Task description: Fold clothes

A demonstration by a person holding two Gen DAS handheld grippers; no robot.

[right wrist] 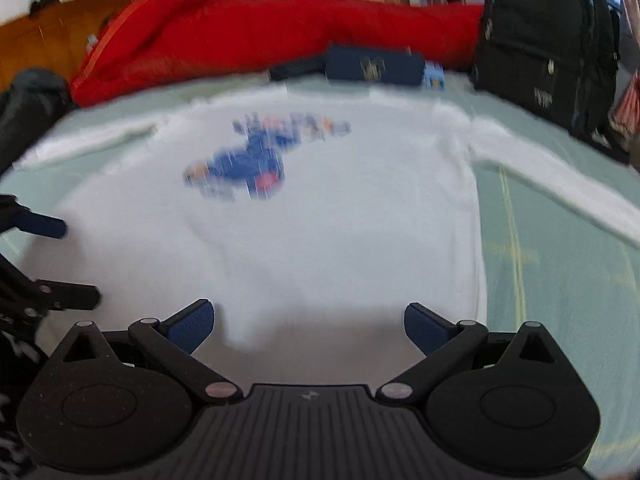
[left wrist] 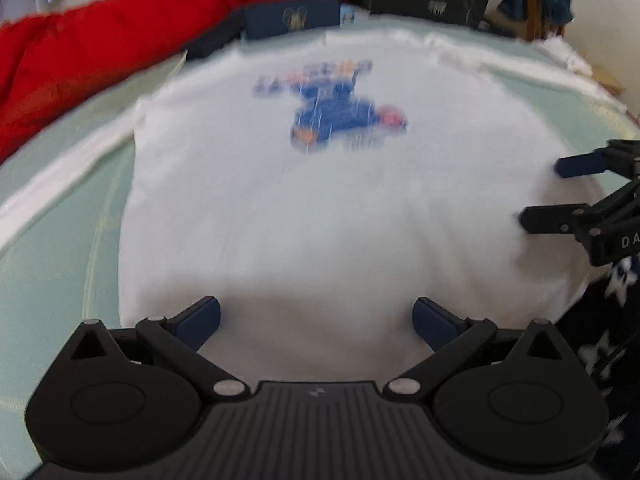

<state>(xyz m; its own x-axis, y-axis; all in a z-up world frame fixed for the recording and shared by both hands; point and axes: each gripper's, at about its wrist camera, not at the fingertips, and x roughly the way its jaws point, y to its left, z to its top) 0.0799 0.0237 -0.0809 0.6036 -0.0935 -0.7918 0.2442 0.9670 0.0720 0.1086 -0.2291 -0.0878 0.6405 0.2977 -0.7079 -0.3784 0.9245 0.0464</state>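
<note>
Both views blurred, fine detail lost. Ahead of both pairs of tongs, spread flat on a pale green bed sheet: a white long-sleeved shirt with a blue printed graphic on the chest, hem nearest the tongs, collar farthest.

Left tongs spread wide, blue pads well apart, nothing between them; low over the hem at the shirt's left part. Right tongs likewise spread wide and holding nothing, low over the hem toward the shirt's right edge.

In the left wrist view, right tongs entering from the right edge, one blue-padded finger above one black finger, a clear gap between, over the shirt's right side. In the right wrist view, left tongs entering from the left edge, likewise parted, over white cloth.

Beyond the right tongs, to the right: one white sleeve stretched out slantwise across the green sheet. Beyond the left tongs, to the left: the other white sleeve running out toward the edge.

Far ahead of the tongs, past the collar: a dark navy folded item with a pale emblem, just beside the shirt's top edge. Behind that, a bulky red blanket along the far side. To the far right of it, a black backpack standing upright. At the near right of the left tongs, dark fabric with white stars.
</note>
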